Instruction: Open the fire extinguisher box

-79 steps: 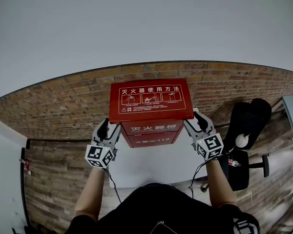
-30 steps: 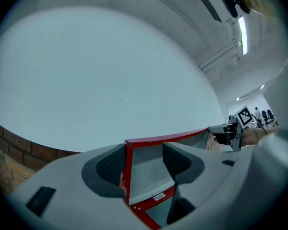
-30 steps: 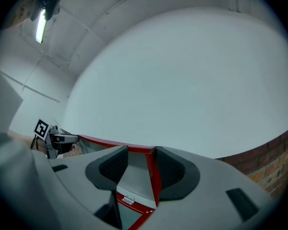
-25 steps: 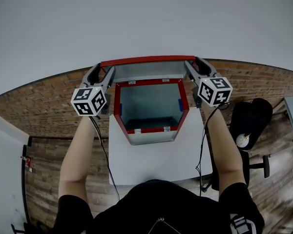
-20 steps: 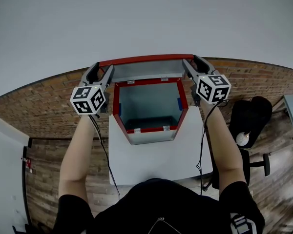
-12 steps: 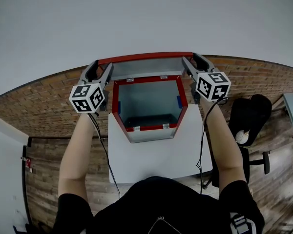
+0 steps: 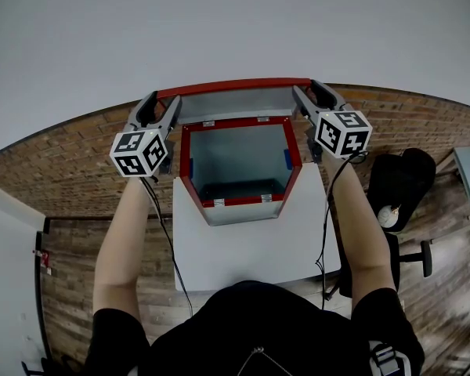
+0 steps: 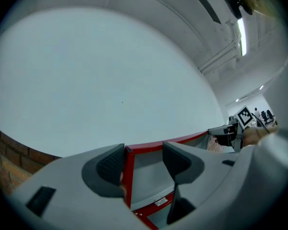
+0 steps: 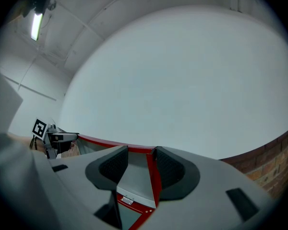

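Note:
The red fire extinguisher box (image 7: pixel 236 202) stands on a white table (image 7: pixel 251 249) with its grey, empty inside showing. Its lid (image 7: pixel 235 100) is swung up and back, nearly upright against the white wall. My left gripper (image 7: pixel 158 110) is at the lid's upper left corner and my right gripper (image 7: pixel 317 99) at its upper right corner. In the left gripper view the left gripper (image 8: pixel 143 159) has its jaws wide apart, with the lid's red edge (image 8: pixel 129 176) beside one pad. The right gripper (image 9: pixel 140 163) likewise straddles the lid's red edge (image 9: pixel 151 176) with a wide gap.
A black office chair (image 7: pixel 399 202) stands to the right of the table on a brick-patterned floor (image 7: pixel 78 178). A plain white wall (image 7: pixel 219 30) rises just behind the box. Cables hang from both grippers along the table's sides.
Since the earliest frame the lid has swung from down over the box to upright, and both grippers rose with it. Over the last second nothing has visibly moved.

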{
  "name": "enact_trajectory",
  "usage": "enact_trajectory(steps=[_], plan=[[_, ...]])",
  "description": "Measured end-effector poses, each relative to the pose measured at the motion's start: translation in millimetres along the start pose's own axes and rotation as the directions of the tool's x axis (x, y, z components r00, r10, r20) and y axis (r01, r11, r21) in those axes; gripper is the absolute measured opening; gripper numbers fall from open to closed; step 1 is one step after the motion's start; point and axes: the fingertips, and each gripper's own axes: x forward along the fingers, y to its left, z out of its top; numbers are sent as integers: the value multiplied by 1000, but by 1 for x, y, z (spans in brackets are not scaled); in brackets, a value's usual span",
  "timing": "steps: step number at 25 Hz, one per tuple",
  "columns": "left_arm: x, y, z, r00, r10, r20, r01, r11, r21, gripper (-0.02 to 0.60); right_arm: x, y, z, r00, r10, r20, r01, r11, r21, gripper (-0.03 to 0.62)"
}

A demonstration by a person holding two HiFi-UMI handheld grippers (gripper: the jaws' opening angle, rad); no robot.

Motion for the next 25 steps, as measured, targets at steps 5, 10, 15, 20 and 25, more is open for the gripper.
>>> enact_trajectory(steps=[5, 10, 15, 20, 25], plan=[[0, 1, 0, 1000, -2, 5, 2, 1000, -3, 296, -2, 1, 1, 1000, 6, 10, -6, 1000, -3, 198], [-1, 0, -1, 1000, -6, 8, 6, 1000, -6, 296, -40, -7, -4, 996, -37, 75, 35, 999, 35, 198], [-1, 1, 1, 1000, -1, 21, 1, 1000, -8, 296, -104, -4, -117, 983, -164, -81, 170, 982, 79, 199], [-2, -1, 0, 1000, 1, 21, -1, 1000, -6, 296, -139, 41, -245, 954, -136, -266, 171, 979, 111, 225], [-2, 0, 1, 1000, 7, 19, -7, 1000, -3, 296, -110, 60, -287, 926, -170, -337, 182, 983, 5, 227]])
